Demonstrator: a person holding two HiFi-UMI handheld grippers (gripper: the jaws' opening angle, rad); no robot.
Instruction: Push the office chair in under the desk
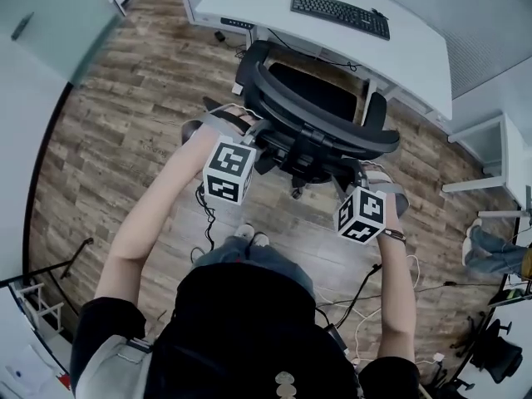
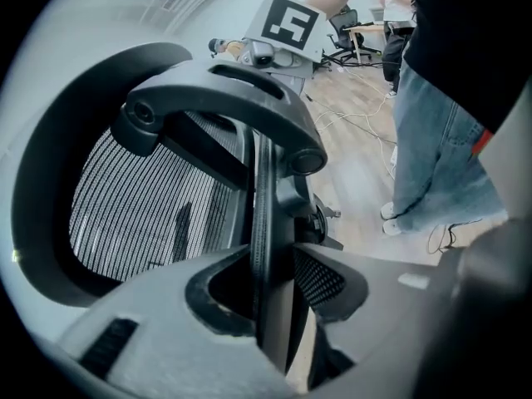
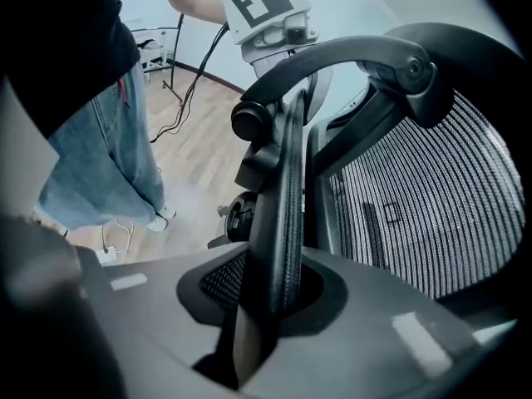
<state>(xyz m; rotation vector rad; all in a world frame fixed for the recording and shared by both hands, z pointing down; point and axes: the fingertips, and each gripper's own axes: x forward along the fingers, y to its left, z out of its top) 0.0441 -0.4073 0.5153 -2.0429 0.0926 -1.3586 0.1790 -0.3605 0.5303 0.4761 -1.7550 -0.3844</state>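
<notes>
Chair: the chair (image 1: 320, 110) stands on the wood floor (image 1: 141, 123) facing the white table (image 1: 416, 52). Its seat front is at the table's edge and its back is toward the person, out from the table.
Head view only: a keyboard (image 1: 339, 13) lies on the table. Both arms reach to the 2 sides of the chair back, 1 marker cube on each side.
Left gripper: the left gripper (image 2: 268, 306) is at the back's left side. Its jaws pinch the thin black rim, which runs up between them.
Right gripper: the right gripper (image 3: 266, 306) is at the back's right side. Its jaws are closed on the rim in the same way.
Gripper views only: each shows the mesh of the back, the curved black bar behind it, and the other gripper's cube across the chair.
Also there: the person's jeans (image 3: 108, 156) and shoes, just behind the chair.
</notes>
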